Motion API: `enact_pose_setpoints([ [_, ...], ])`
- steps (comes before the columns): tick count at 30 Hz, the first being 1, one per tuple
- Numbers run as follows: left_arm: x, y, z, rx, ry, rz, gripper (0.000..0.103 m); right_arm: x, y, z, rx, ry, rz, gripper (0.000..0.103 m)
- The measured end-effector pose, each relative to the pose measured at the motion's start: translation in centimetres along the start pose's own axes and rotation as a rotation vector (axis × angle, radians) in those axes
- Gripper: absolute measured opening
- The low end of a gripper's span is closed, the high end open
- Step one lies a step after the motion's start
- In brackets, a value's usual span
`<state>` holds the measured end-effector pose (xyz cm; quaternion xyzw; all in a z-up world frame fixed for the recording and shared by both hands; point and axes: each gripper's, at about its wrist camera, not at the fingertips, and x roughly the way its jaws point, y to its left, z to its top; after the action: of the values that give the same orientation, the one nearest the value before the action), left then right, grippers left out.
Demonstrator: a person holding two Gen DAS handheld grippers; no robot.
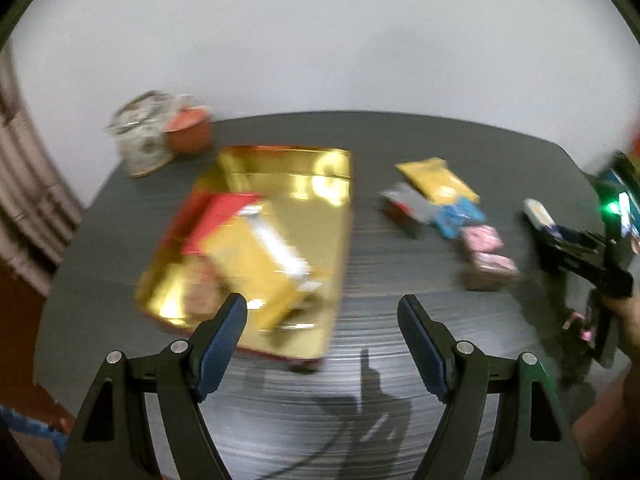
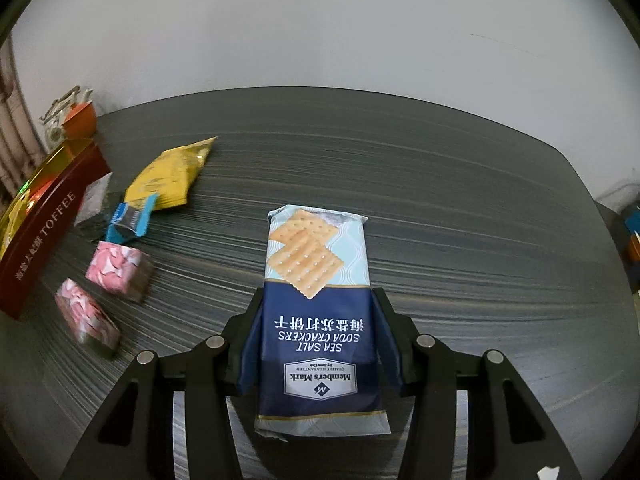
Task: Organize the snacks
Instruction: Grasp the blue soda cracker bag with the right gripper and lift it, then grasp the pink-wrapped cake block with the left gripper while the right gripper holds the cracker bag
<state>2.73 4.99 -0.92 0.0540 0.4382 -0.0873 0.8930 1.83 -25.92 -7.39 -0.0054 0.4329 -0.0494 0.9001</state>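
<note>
My right gripper [image 2: 316, 300] is shut on a blue and white soda cracker pack [image 2: 316, 312] and holds it above the dark table [image 2: 440, 184]. The gripper and pack also show in the left wrist view [image 1: 560, 224] at the far right. My left gripper [image 1: 322, 312] is open and empty, just in front of the gold toffee tin [image 1: 320, 216], which holds a yellow packet [image 1: 256, 264] and a red packet [image 1: 216, 216]. Loose on the table lie a yellow snack bag [image 2: 168, 176], a blue wrapper [image 2: 132, 220], a grey packet [image 1: 408, 200] and two pink boxes [image 2: 120, 266] [image 2: 86, 316].
The tin's dark red side reads TOFFEE [image 2: 44, 236] at the left of the right wrist view. An orange bowl [image 1: 188, 132] and a glass jar [image 1: 140, 140] stand at the table's far left corner. A white wall is behind the table.
</note>
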Motion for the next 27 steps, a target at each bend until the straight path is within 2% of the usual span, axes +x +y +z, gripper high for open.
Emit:
enact_pose_setpoints([
  [6,1.9,-6.6,0.7,0.088,-0.004,-0.139,0.078,-0.5,-2.0,-0.7,0.044,-0.005,-0.019,0.047],
  [12,5.1,-11.0,1.5,0.132,0.042,-0.203,0.078,-0.3,-1.7,-0.5,0.041,-0.003,-0.025,0.047],
  [19,8.3,-14.2,1.8,0.138,0.088,-0.220,0.078,-0.1,-1.5,-0.3,0.041,-0.003,-0.025,0.047],
  [21,9.3,-14.8,1.8,0.156,0.098,-0.202,0.078,0.0,-1.2,-0.3,0.040,-0.003,-0.023,0.048],
  [27,10.7,-14.8,1.8,0.121,0.116,-0.187,0.078,0.0,-1.3,-0.3,0.040,-0.002,-0.023,0.048],
])
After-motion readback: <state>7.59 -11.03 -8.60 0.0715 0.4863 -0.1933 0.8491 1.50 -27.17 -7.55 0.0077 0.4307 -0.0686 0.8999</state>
